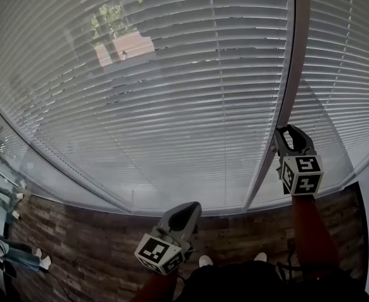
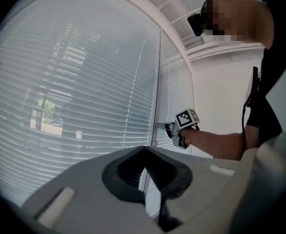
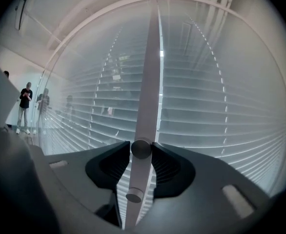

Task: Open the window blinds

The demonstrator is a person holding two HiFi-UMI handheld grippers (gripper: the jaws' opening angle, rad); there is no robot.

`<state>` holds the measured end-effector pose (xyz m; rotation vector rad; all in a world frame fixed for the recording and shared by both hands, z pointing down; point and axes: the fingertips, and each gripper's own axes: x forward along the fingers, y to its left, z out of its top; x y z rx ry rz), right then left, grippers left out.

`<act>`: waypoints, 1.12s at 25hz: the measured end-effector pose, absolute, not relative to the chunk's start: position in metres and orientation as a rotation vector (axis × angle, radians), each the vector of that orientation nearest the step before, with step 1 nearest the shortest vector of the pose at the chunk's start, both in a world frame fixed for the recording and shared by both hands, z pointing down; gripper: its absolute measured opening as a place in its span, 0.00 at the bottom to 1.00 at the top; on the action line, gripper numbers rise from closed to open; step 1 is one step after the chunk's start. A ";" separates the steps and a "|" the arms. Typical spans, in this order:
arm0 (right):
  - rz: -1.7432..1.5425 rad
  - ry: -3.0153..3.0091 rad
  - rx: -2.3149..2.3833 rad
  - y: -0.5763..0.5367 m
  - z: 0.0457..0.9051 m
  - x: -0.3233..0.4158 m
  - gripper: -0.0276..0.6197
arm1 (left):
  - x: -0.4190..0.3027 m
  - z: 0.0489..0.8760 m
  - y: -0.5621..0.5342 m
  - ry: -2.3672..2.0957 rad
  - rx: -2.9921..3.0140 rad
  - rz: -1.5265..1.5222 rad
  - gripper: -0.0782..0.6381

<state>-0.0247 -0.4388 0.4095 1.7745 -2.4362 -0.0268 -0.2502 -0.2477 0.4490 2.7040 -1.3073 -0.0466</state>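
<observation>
White slatted blinds (image 1: pixel 172 74) fill the head view. The right gripper (image 1: pixel 289 133) is up at the upright post (image 1: pixel 293 68) on the right, while the left gripper (image 1: pixel 186 211) hangs low at centre, well apart from it.

In the left gripper view the jaws are together and empty.

In the right gripper view the jaws stand wide, with a round knob (image 3: pixel 141 148) on the post directly between them, apparently not yet squeezed. The right hand is clearly nearer.
</observation>
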 end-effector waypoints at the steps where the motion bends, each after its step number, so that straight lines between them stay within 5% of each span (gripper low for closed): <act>1: -0.041 -2.422 1.781 -0.440 0.413 -0.026 0.27 | -0.252 0.453 -0.249 -1.311 2.705 -0.033 0.11; 28: -0.924 -1.677 1.385 -0.448 0.409 -0.035 0.27 | -0.240 0.448 -0.253 -1.244 2.711 -0.043 0.11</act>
